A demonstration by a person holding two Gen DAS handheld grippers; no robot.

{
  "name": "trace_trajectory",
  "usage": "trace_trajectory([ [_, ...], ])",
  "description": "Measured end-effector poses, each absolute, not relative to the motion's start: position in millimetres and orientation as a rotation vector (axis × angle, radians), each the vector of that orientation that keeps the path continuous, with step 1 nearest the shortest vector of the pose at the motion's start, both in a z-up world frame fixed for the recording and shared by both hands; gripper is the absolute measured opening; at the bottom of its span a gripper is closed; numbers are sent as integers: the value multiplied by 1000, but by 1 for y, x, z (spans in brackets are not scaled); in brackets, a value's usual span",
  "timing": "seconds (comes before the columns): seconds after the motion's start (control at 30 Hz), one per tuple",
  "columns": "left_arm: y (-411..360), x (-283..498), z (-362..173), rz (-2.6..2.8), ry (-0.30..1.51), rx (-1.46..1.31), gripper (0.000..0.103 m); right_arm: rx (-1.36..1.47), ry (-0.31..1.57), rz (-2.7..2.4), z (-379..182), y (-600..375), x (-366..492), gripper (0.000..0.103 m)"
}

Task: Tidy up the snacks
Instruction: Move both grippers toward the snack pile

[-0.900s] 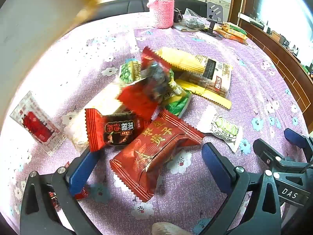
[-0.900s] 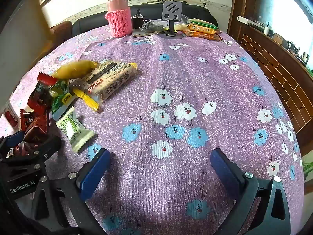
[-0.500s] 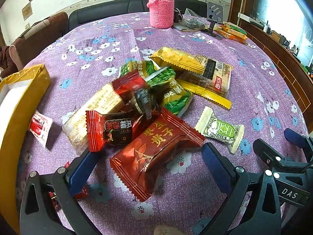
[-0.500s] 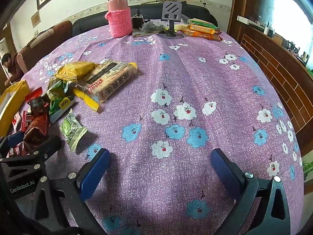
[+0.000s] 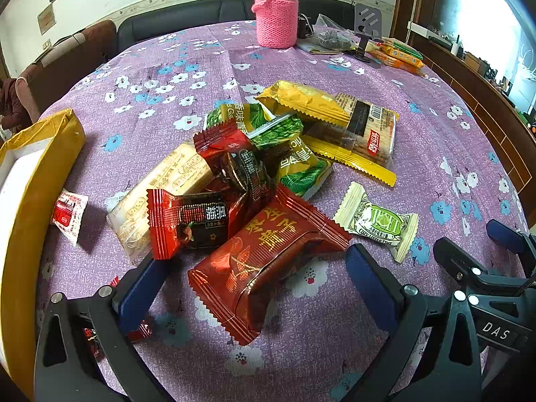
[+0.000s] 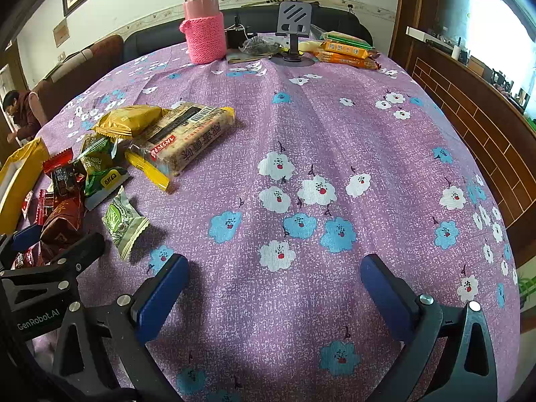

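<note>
A heap of snack packets lies on the purple flowered tablecloth (image 5: pixel 335 351). Nearest is a big dark red packet (image 5: pixel 268 261), lying between the wide-apart fingers of my left gripper (image 5: pixel 256 278), which is open and does not touch it. Behind it lie a small red-and-black packet (image 5: pixel 191 221), a cream biscuit pack (image 5: pixel 160 187), green pea packets (image 5: pixel 298 164), a yellow packet (image 5: pixel 301 100) and a long cracker pack (image 5: pixel 365 134). A pale green candy (image 5: pixel 378 221) lies to the right. My right gripper (image 6: pixel 274 278) stands open over bare cloth, right of the heap (image 6: pixel 100 167).
A yellow box (image 5: pixel 43 174) with a white inside stands at the left edge, a small red-and-white sachet (image 5: pixel 68 211) beside it. At the table's far side stand a pink-sleeved flask (image 5: pixel 276 16), a phone stand (image 5: pixel 366 30) and orange packets (image 5: pixel 398 55). A person (image 6: pixel 20 114) is at far left.
The yellow box, held up close at the upper left, has come down to the table's left edge. The tumbling snacks have settled into a still heap. Neither gripper has moved.
</note>
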State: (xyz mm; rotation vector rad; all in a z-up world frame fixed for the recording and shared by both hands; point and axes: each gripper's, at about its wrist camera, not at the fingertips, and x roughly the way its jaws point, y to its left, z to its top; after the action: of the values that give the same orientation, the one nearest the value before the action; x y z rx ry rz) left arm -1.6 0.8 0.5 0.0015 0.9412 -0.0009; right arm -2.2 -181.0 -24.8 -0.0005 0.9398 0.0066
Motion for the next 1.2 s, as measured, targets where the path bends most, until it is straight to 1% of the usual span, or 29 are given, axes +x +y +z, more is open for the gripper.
trace_trajectory([
  [0.67, -1, -1, 0, 0, 944, -1, 103, 1, 940, 3, -25, -182, -1, 103],
  [0.87, -1, -6, 1, -48, 1007, 31, 103, 4, 949, 12, -26, -182, 0, 103],
  [1.03, 4, -23, 4, -158, 1033, 53, 103, -9, 1010, 29, -26, -180, -7, 103],
  [1.1, 15, -36, 10, -226, 1022, -28, 97, -17, 1019, 41, -25, -179, -11, 103],
  [1.13, 25, -43, 14, -267, 1018, -82, 90, -23, 1019, 50, -25, -179, -14, 103],
  [1.2, 45, -56, 24, -299, 985, -152, 88, -31, 1018, 65, -25, -179, -17, 103],
])
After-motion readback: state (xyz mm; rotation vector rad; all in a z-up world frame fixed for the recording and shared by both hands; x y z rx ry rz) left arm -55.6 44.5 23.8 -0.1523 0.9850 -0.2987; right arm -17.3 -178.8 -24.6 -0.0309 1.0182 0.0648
